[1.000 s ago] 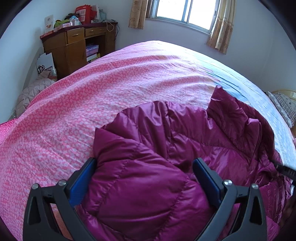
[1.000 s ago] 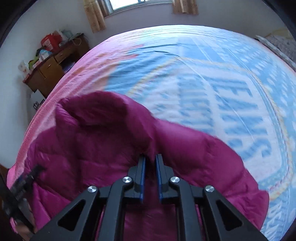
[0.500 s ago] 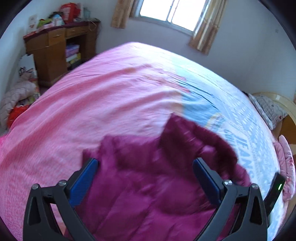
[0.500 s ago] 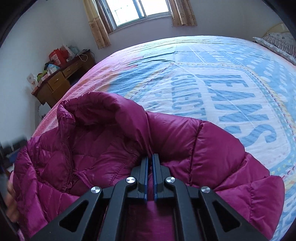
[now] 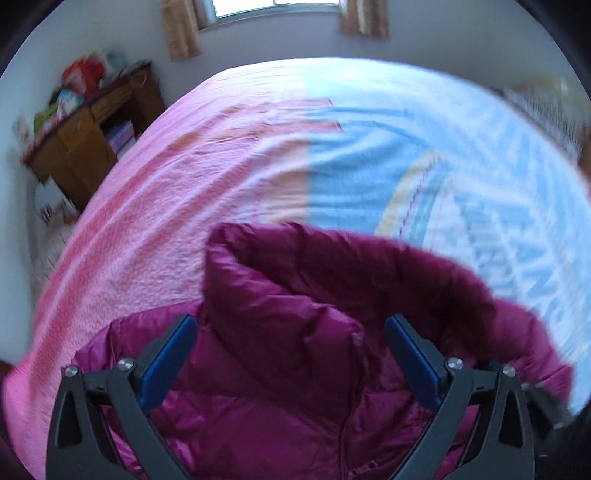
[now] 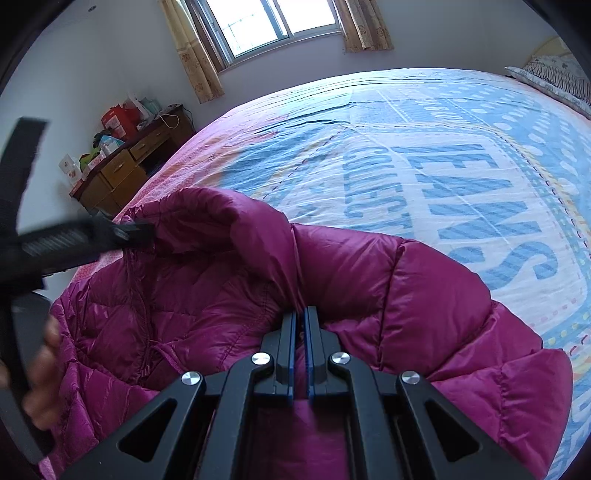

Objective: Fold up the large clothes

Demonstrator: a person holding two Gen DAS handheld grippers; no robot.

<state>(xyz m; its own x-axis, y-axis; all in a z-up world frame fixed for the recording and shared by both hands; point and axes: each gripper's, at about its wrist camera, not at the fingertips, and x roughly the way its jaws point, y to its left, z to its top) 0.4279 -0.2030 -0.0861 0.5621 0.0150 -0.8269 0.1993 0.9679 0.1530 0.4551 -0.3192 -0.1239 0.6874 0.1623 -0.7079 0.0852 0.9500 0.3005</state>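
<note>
We're pinching the jacket (image 6: pixel 369 280) with the right gripper (image 6: pixel 300 314); left gripper (image 5: pixel 291 325) gaping wide, needs a grab before folding.

- We are in a home bedroom.
- A wide bed (image 6: pixel 424 155) fills most of both views, under a pink and blue printed cover, with a pillow (image 6: pixel 554 79) at its far right corner.
- Against the left wall we see a wooden desk (image 6: pixel 125 166) with drawers (its top crowded with boxes and packets).
- Behind the bed, a window (image 6: pixel 273 26) with patterned curtains (image 6: pixel 192 55) lets in daylight.
</note>
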